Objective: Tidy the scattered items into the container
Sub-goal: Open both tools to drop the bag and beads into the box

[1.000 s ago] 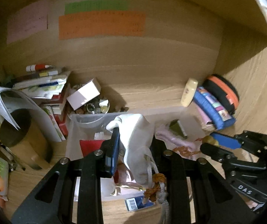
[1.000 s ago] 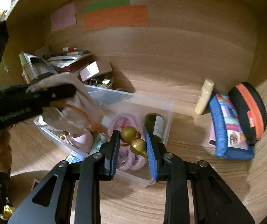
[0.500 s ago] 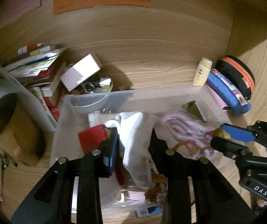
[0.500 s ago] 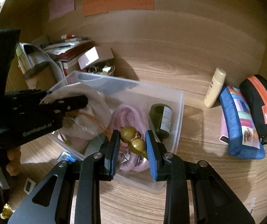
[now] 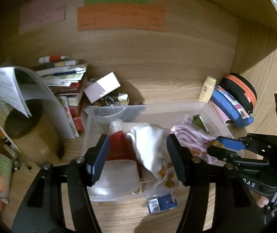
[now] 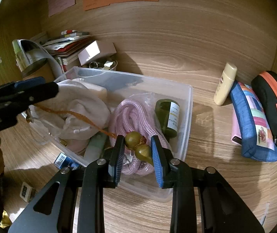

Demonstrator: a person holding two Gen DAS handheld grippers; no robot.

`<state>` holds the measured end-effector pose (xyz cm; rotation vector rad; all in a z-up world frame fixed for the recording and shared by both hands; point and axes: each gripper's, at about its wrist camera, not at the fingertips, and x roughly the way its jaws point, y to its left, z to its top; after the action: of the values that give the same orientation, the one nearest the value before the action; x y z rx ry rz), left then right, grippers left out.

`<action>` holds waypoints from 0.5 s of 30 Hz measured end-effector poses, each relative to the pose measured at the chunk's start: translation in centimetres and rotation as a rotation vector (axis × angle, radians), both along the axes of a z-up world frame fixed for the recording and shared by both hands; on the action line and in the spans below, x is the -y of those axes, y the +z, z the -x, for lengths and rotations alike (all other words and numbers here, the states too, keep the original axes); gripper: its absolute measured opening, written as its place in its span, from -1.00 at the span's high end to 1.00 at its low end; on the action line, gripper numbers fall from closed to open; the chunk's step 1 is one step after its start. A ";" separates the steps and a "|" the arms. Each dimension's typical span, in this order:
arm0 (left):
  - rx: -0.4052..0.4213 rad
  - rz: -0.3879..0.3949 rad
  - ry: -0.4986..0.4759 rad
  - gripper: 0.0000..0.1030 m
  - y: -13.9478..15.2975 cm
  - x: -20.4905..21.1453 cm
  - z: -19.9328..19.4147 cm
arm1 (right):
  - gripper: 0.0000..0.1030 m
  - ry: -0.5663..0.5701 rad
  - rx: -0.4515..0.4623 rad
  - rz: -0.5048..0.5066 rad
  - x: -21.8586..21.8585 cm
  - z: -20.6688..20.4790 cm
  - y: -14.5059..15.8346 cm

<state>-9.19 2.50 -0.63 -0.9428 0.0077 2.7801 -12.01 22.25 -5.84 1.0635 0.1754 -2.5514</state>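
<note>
Right gripper clenched on a gourd charm: two olive-brown bulbs pinched between the blue pads. Long axis runs diagonally, upper left to lower right, small tip pointing down-right toward the right pad. Charm sits just above the near end of the clear container, over a pink rope coil. Its orange cord trails left across a white cloth pouch. Green bottle lies lengthwise beside the rope. Left gripper released, jaws spread wide over the pouch, touching nothing. Blue barcode packet lies outside, on the desk at the container's near wall.
</note>
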 end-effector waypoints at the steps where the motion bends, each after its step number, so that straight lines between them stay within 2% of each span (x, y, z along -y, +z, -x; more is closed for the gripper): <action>1: -0.002 0.000 0.002 -0.18 0.1 0.1 -0.1 | 0.51 0.000 -0.001 0.000 0.0 0.0 0.0; 9: -0.023 0.000 0.025 -0.41 0.0 0.6 -1.1 | 0.49 -0.004 -0.019 -0.027 0.1 -0.3 0.1; 13: -0.012 -0.006 0.025 -0.46 -0.2 1.1 -1.9 | 0.33 -0.009 -0.038 -0.032 0.0 -0.7 0.4; 15: 0.001 -0.013 0.015 -0.46 -0.2 1.3 -2.2 | 0.32 -0.011 -0.045 -0.037 0.1 -1.0 0.5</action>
<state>-6.97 1.19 -0.85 -0.9448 -0.0169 2.7897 -11.02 22.19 -5.34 1.0239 0.2295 -2.5921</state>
